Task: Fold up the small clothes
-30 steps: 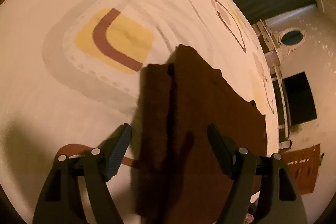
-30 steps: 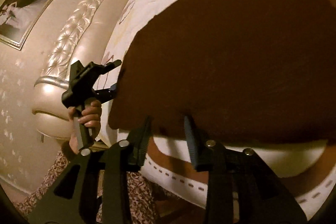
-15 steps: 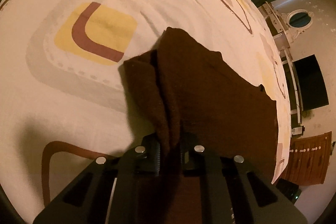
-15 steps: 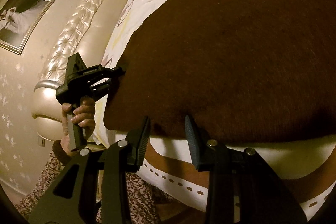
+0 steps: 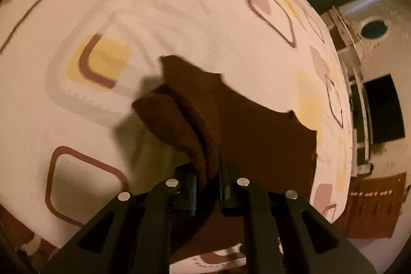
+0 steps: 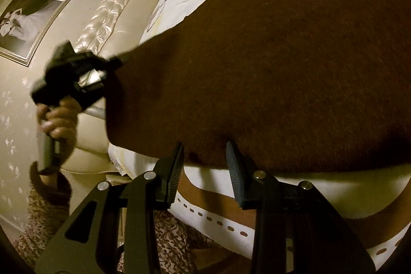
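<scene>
A dark brown knit garment (image 5: 257, 130) lies spread on a patterned cream bedsheet (image 5: 179, 17). My left gripper (image 5: 207, 186) is shut on a bunched fold at the garment's near left edge and holds it lifted off the bed. In the right wrist view the garment (image 6: 282, 63) fills most of the frame. My right gripper (image 6: 205, 158) is open, its fingertips at the garment's near hem, one on each side of a small stretch of edge. The left gripper (image 6: 113, 63) also shows there, held in a hand at the garment's left corner.
A tufted cream headboard (image 6: 108, 7) and a framed picture (image 6: 25, 22) stand on the left of the right wrist view. A white shelf unit (image 5: 357, 94) and a dark screen (image 5: 382, 109) stand past the bed's far edge. The sheet's near edge (image 6: 218, 220) hangs below my right gripper.
My left gripper closed on the garment's edge fold, then lifted it up from the bed. The right gripper stayed open at the near hem and came slightly closer.
</scene>
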Demonstrator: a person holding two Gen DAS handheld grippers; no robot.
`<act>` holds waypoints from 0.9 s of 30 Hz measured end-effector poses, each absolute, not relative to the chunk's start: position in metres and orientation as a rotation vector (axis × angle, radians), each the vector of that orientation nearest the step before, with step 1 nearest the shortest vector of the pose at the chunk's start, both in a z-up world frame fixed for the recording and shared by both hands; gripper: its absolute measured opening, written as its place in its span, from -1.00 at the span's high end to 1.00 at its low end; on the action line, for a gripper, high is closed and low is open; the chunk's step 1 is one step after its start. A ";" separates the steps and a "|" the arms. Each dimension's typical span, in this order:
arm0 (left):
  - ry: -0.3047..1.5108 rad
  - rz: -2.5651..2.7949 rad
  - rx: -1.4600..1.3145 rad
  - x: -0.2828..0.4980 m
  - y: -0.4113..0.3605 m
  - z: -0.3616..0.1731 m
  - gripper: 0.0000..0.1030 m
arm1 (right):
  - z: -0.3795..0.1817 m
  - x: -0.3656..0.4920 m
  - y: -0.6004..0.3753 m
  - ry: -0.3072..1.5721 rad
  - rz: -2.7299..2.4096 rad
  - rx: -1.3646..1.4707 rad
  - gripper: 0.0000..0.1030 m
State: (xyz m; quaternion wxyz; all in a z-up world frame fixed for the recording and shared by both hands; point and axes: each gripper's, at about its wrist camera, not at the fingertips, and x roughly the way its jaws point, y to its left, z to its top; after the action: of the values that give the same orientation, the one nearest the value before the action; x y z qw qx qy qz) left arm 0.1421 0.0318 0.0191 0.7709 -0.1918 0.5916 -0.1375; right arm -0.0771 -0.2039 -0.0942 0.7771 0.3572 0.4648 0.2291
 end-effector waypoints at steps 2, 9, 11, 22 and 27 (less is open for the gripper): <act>1.276 -0.312 -0.400 0.140 0.013 0.030 0.76 | -0.093 -0.077 -0.206 1.015 0.511 0.779 0.27; 1.270 -0.351 -0.299 0.125 -0.073 0.051 0.76 | -0.078 -0.085 -0.219 1.039 0.528 0.760 -0.04; 1.266 -0.358 -0.258 0.119 -0.101 0.050 0.76 | -0.074 -0.089 -0.230 1.046 0.518 0.750 -0.05; 1.285 -0.378 -0.105 0.088 -0.212 0.001 0.76 | -0.065 -0.133 -0.301 1.029 0.432 0.765 -0.10; 1.308 -0.356 -0.058 0.074 -0.240 -0.028 0.72 | -0.070 -0.148 -0.325 1.007 0.386 0.806 -0.10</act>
State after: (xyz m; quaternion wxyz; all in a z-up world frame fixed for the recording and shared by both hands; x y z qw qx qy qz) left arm 0.0745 -0.2396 -0.0280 0.7785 -0.0268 0.6050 -0.1648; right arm -0.1476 -0.3249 -0.0704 0.7818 0.3732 0.4664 0.1788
